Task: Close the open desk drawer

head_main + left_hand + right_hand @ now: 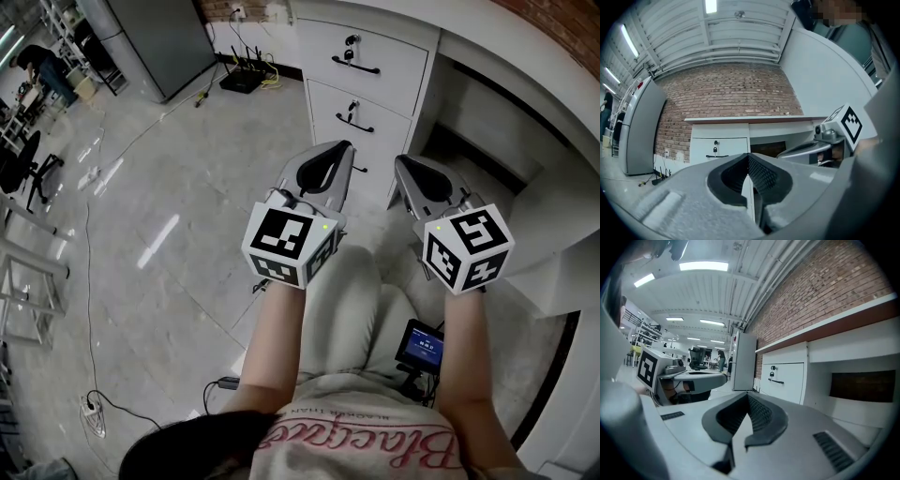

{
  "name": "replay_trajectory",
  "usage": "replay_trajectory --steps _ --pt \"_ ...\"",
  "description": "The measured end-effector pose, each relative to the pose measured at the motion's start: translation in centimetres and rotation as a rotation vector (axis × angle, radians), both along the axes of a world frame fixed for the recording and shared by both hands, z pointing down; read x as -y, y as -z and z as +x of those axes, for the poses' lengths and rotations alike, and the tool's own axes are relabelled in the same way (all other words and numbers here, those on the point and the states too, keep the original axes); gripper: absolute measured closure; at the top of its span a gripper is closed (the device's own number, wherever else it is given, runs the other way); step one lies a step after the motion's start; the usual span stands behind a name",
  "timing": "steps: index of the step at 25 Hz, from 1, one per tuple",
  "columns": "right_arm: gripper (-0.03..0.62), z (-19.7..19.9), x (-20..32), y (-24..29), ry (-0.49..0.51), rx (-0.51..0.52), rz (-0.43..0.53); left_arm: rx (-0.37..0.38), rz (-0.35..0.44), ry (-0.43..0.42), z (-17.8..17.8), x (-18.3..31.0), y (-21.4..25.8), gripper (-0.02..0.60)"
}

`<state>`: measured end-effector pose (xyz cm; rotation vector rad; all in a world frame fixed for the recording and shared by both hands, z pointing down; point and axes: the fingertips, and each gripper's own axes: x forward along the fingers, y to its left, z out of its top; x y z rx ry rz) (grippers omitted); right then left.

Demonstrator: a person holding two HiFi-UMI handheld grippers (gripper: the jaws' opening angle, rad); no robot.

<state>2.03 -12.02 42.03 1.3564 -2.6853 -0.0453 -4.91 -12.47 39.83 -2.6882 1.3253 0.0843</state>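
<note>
The white desk's drawer stack (361, 89) stands ahead of me, and its fronts with black handles (355, 67) look flush with one another. My left gripper (342, 148) is shut and empty, held in the air in front of the lower drawers and hiding part of them. My right gripper (402, 162) is also shut with nothing in it, beside the left one near the stack's right edge. In the left gripper view the closed jaws (748, 155) point at the top drawer (719, 149). The right gripper view has its closed jaws (748, 395) with the drawer (786, 380) off to the right.
The desk's kneehole (487, 131) opens to the right of the drawers. A grey cabinet (155, 42) and a black router (242, 81) with cables stand at the back left. A cable and power strip (94, 413) lie on the floor at left, near an office chair (23, 173).
</note>
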Motion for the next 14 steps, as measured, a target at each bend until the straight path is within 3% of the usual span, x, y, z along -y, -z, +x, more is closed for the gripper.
replay_trajectory --steps 14 --pt "0.585 -0.5 0.2 -1.3 0.014 0.034 -0.032 0.002 -0.02 -0.011 0.2 0.6 -1.5 0.575"
